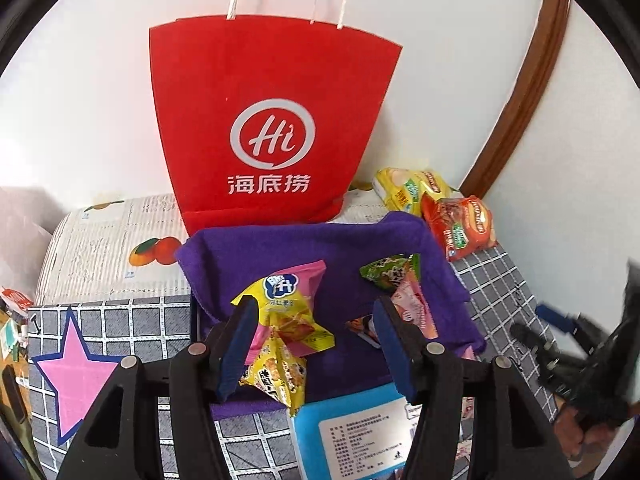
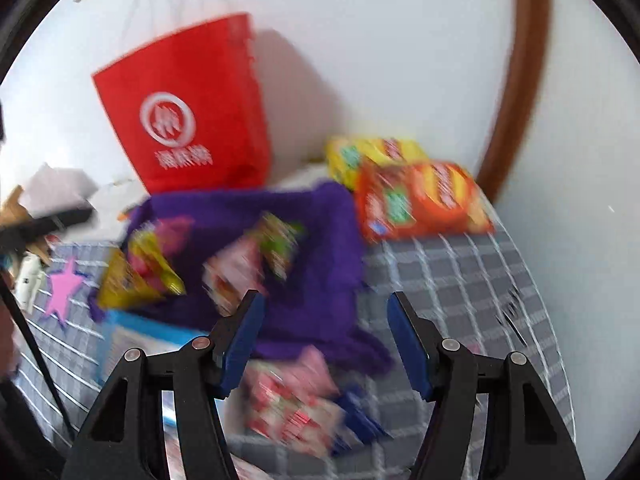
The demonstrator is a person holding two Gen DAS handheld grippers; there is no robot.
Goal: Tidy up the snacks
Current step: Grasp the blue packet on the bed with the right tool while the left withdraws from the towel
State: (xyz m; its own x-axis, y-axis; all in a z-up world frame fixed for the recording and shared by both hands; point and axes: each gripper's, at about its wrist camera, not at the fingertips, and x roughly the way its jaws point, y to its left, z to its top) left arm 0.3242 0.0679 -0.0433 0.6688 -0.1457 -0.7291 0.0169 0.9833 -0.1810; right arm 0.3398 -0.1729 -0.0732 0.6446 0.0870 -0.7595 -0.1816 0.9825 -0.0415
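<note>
Between my left jaws, parted and gripping nothing, yellow and pink snack packets lie in the purple-lined box. My right jaws hang empty over loose pink packets on the desk; orange and yellow bags beyond them remain.

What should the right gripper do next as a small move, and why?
Probably lower the right gripper onto the pink-and-red snack packet on the grey checked tablecloth. Its jaws stand open and empty, the packet lies outside the purple cloth-lined box, where other snacks already sit.
</note>
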